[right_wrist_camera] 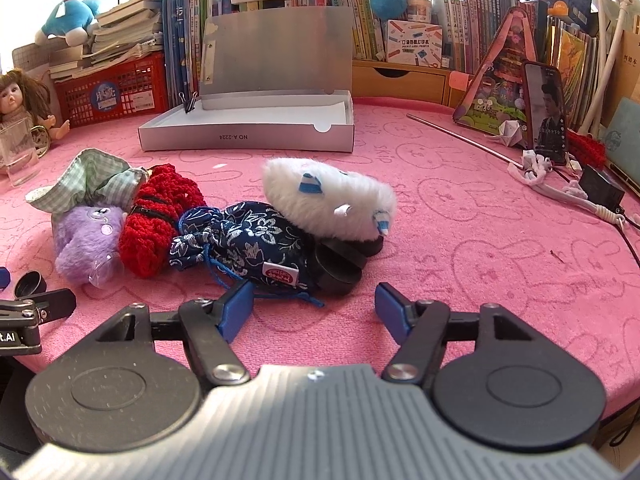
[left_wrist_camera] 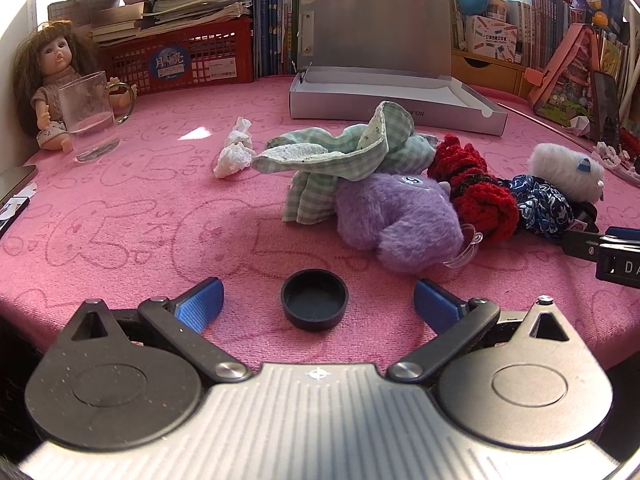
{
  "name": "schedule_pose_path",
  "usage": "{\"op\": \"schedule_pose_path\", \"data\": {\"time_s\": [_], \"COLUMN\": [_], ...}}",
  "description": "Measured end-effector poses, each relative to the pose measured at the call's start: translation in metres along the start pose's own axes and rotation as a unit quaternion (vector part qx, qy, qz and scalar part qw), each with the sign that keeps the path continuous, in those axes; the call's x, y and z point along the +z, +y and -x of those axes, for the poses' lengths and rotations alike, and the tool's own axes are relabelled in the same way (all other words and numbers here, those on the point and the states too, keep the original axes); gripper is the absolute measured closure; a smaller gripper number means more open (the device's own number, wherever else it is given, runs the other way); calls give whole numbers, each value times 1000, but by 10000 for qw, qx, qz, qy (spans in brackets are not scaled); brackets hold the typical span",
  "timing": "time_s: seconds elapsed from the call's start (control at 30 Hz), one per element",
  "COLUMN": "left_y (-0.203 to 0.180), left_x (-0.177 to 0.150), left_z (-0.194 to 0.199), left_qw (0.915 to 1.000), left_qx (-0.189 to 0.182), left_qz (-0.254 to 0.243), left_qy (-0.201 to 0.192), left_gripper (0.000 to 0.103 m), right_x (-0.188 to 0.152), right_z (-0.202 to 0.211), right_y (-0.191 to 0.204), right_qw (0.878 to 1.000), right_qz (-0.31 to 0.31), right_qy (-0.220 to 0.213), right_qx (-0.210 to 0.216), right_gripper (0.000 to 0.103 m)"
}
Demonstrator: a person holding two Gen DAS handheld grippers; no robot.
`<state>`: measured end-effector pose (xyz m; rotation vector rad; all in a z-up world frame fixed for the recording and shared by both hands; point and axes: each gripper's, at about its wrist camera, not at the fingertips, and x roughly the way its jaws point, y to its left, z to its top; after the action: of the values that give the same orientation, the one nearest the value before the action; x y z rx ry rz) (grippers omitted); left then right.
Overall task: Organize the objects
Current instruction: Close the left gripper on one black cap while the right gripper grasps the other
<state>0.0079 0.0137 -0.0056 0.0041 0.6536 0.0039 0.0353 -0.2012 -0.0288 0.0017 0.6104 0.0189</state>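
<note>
Right wrist view: right claw (right_wrist_camera: 315, 309) apart, empty, just short of navy pouch (right_wrist_camera: 248, 240).

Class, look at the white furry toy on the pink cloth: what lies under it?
The white furry toy rests on black round caps, beside the blue floral pouch. How many caps, and what else lies beneath, is hidden.

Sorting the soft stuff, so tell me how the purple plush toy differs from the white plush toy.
The purple plush toy is lilac with a clear suction cup; the white plush toy is white with blue-striped ears. The purple one lies on the pink cloth beside the red knit, while the white one rests propped on black round caps. Both are fluffy, lying sideways in one pile.
</note>
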Motion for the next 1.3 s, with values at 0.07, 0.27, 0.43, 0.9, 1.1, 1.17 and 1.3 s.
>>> {"op": "schedule_pose_path", "data": {"time_s": [0.07,0.27,0.43,0.9,1.1,1.17,1.3], "left_y": [-1,-1,0,0,1,-1,0], "left_x": [-2,-6,-7,-9,-6,-6,-6], "left_z": [4,16,19,10,11,10,9], "left_qw": [9999,9994,9991,9989,9990,9990,9990], "left_qx": [-29,-128,-142,-181,-239,-235,-236], "left_qz": [-84,-283,-309,-156,-147,-222,-209], "left_qy": [-69,-182,-259,-394,-353,-323,-314], "left_gripper": [11,33,41,34,36,36,36], "right_x": [1,5,5,7,10,11,13], "right_z": [2,5,3,-5,-6,-7,-12], "right_y": [-1,-9,-18,-22,-22,-22,-22], "right_qw": [10000,9999,9997,9991,9989,9989,9986], "right_qz": [-8,-85,-261,-421,-453,-454,-511], "right_qy": [-57,-125,-30,1,-41,-52,-49], "right_qx": [8,8,0,25,74,79,114], "right_gripper": [30,43,55,60,65,65,62]}}
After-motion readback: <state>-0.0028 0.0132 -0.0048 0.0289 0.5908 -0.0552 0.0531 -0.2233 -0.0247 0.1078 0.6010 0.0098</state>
